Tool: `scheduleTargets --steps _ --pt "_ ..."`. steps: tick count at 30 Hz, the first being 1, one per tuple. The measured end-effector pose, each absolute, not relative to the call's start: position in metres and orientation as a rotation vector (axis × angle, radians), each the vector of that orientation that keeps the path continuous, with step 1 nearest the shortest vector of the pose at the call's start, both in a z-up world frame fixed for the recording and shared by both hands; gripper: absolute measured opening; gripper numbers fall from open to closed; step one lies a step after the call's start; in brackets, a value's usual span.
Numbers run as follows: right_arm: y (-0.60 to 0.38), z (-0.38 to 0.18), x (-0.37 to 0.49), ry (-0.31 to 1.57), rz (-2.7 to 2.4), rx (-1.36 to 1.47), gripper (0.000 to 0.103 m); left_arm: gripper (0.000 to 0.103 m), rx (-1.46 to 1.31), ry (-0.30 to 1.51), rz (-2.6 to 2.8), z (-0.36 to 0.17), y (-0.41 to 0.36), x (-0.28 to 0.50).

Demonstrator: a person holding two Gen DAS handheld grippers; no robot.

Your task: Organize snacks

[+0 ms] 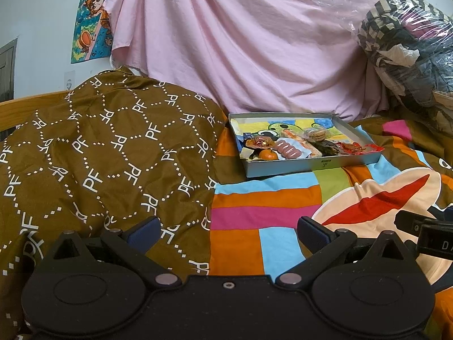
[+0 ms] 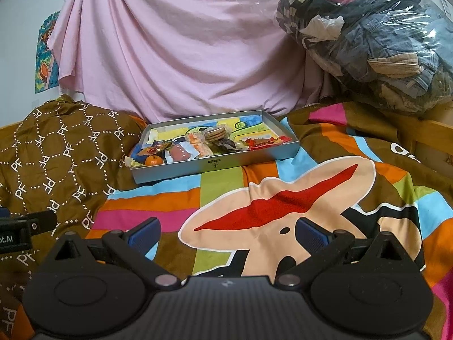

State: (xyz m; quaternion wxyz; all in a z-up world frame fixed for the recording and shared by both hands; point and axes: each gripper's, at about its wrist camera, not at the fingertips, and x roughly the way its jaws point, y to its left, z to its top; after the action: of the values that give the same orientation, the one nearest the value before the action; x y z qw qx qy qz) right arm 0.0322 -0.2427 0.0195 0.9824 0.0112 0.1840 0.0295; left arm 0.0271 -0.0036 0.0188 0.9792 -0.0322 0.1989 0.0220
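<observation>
A shallow grey box (image 1: 314,166) (image 2: 215,167) lies on the colourful bedspread, well ahead of both grippers. Inside it lie snacks: an orange (image 1: 268,155) (image 2: 154,160), a pack of pink sausages (image 1: 288,148) (image 2: 181,153), a pack of round biscuits (image 1: 314,135) (image 2: 215,134), red wrappers (image 1: 354,147) (image 2: 263,142) and other packets. My left gripper (image 1: 229,229) is open and holds nothing, low over the bedspread. My right gripper (image 2: 228,231) is open too, with nothing between its fingers. Each gripper shows at the edge of the other's view.
A brown quilt (image 1: 99,153) (image 2: 51,153) printed with "PF" is heaped to the left of the box. A pink sheet (image 1: 240,42) (image 2: 175,42) hangs behind. A clear plastic bag of clothes (image 1: 410,42) (image 2: 368,36) sits at the back right. A wooden bed frame (image 2: 430,136) runs along the right.
</observation>
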Motion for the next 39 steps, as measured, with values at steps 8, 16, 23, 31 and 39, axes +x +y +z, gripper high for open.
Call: scheduleTargets --steps 8,16,23,31,39 --pt "-0.2426 0.0198 0.0331 0.371 0.057 0.023 0.103 0.102 -0.066 0.401 0.045 0.0189 -0.0034 0.0272" --pt "-0.2428 0.0197 0.0329 0.371 0.056 0.024 0.103 0.102 -0.065 0.402 0.044 0.0189 -0.0031 0.0274" --pt "-0.2433 0.0198 0.0333 0.372 0.056 0.023 0.103 0.102 -0.067 0.407 0.043 0.0173 -0.0015 0.0277" --pt "-0.2444 0.0195 0.0328 0.372 0.055 0.023 0.103 0.102 -0.068 0.408 0.043 0.0176 -0.0014 0.0278" --pt "-0.2443 0.0194 0.0324 0.374 0.055 0.023 0.103 0.102 -0.065 0.413 0.035 0.0163 -0.0021 0.0282"
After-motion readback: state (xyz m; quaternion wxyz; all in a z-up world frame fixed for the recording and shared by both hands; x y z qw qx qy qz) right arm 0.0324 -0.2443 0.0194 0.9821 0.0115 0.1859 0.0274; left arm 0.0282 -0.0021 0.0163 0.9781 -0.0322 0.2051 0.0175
